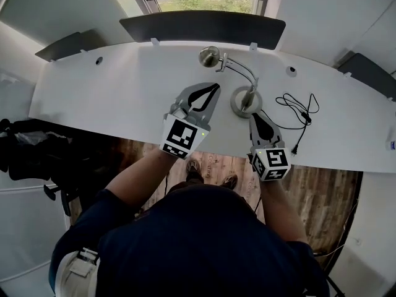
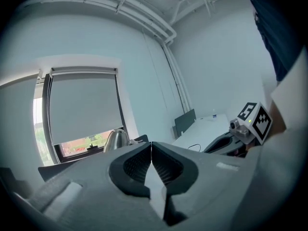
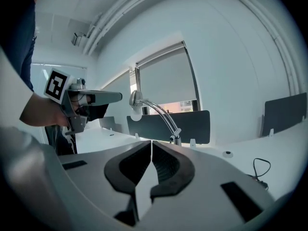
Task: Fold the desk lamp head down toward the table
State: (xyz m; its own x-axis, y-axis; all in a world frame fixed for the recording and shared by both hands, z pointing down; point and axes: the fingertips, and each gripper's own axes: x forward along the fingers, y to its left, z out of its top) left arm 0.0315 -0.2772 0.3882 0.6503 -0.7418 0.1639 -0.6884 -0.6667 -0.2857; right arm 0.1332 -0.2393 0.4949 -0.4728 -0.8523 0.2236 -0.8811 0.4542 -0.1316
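On the white table (image 1: 124, 91), toward its far edge, the lamp (image 1: 250, 90) stands with its head (image 1: 209, 56) up on the curved neck (image 1: 242, 72), so we judge the fold not yet begun. Our left gripper (image 1: 216, 86) and right gripper (image 1: 255, 115) both have jaws pressed together on nothing, clear of the lamp, the right one near its base (image 1: 237, 106). Only the right gripper view shows the raised head in profile; the left gripper view catches what seems its top; only the head view shows the cable (image 1: 300, 113)
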